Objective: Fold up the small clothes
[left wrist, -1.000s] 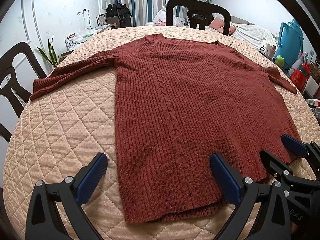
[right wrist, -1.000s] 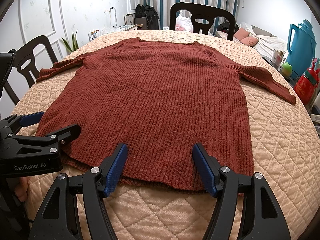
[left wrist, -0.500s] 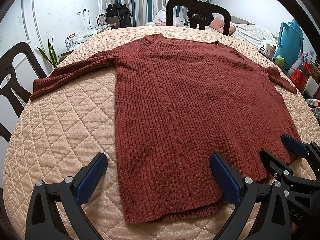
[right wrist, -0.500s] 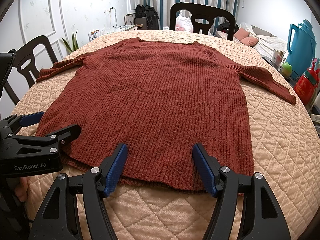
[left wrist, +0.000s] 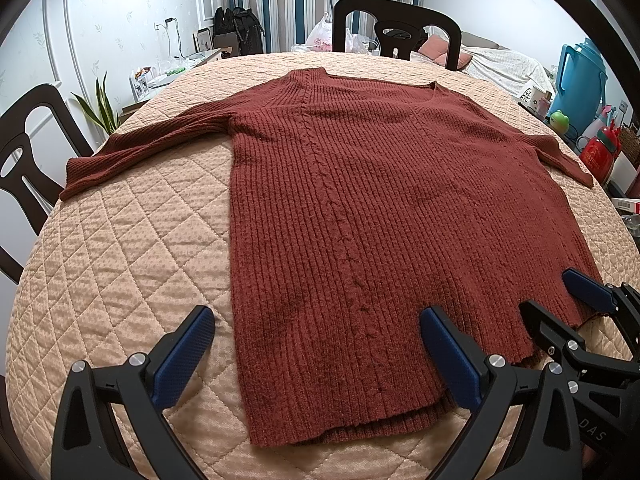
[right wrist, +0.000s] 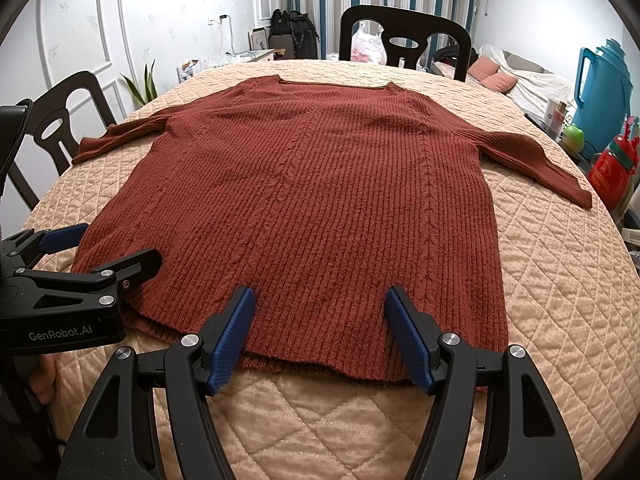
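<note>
— Where was the sweater [left wrist: 392, 216]?

— Spread flat on the quilted table [left wrist: 132, 248], sleeves out, hem nearest both tools.

— And the grippers?

— The left hand-held gripper [left wrist: 316, 344] and right hand-held gripper [right wrist: 320, 332] both gaped wide over the hem, holding nothing.

— So folding hadn't begun?

— Seemingly not. Next, each likely needed to pinch a hem corner.
</note>
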A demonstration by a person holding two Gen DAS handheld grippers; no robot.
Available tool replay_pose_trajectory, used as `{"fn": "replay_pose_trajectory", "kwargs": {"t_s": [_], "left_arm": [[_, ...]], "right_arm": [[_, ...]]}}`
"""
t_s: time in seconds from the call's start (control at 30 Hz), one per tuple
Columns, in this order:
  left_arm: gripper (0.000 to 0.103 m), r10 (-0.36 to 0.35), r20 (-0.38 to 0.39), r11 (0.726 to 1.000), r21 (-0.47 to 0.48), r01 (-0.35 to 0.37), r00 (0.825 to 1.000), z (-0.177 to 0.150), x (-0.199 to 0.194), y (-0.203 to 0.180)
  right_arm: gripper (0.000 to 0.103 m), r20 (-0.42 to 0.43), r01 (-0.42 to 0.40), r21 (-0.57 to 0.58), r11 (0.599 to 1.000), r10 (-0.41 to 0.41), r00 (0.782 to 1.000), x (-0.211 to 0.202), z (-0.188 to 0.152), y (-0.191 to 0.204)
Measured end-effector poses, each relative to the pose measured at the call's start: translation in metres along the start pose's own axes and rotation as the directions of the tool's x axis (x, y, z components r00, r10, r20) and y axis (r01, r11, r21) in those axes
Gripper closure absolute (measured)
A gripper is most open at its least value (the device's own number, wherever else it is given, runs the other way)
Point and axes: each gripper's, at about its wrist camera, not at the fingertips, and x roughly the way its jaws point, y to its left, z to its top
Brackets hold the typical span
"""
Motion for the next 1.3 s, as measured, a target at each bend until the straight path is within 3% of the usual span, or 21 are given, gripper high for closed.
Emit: {"fn": "replay_pose_trajectory", "kwargs": {"t_s": [0.6, 0.87, 1.03, 1.17, 1.3], "left_arm": [[0.0, -0.007, 0.001, 1.0, -0.002, 0.007, 1.0, 0.0, 0.0, 0.0], [0.0, -0.131, -0.015, 0.991, -0.009, 0.131, 0.991, 0.006, -0.007, 0.015], [0.0, -0.072, 0.077, 0.997, -0.032, 0.075, 0.994, 0.018, -0.029, 0.049], [0.0, -0.006, 0.124, 0.987, -0.156, 0.025, 0.992, 0.033, -0.036, 0.094], [0.0, 0.11, 0.144, 0.961, -0.268, -0.068, 0.983, 0.045, -0.036, 0.141]], "right_arm": [[0.035, 0.0, -0.001, 0.001, 1.0, 0.001, 1.0, 0.0, 0.001, 0.0], [0.035, -0.005, -0.028, 0.014, 1.0, 0.028, 1.0, -0.001, 0.005, -0.003], [0.035, 0.033, -0.098, 0.044, 0.994, 0.097, 0.995, -0.014, 0.011, -0.006], [0.035, 0.064, -0.11, 0.04, 0.993, 0.107, 0.992, -0.02, 0.023, -0.005], [0.035, 0.091, -0.12, 0.016, 0.993, 0.118, 0.989, -0.026, 0.037, 0.001]]}}
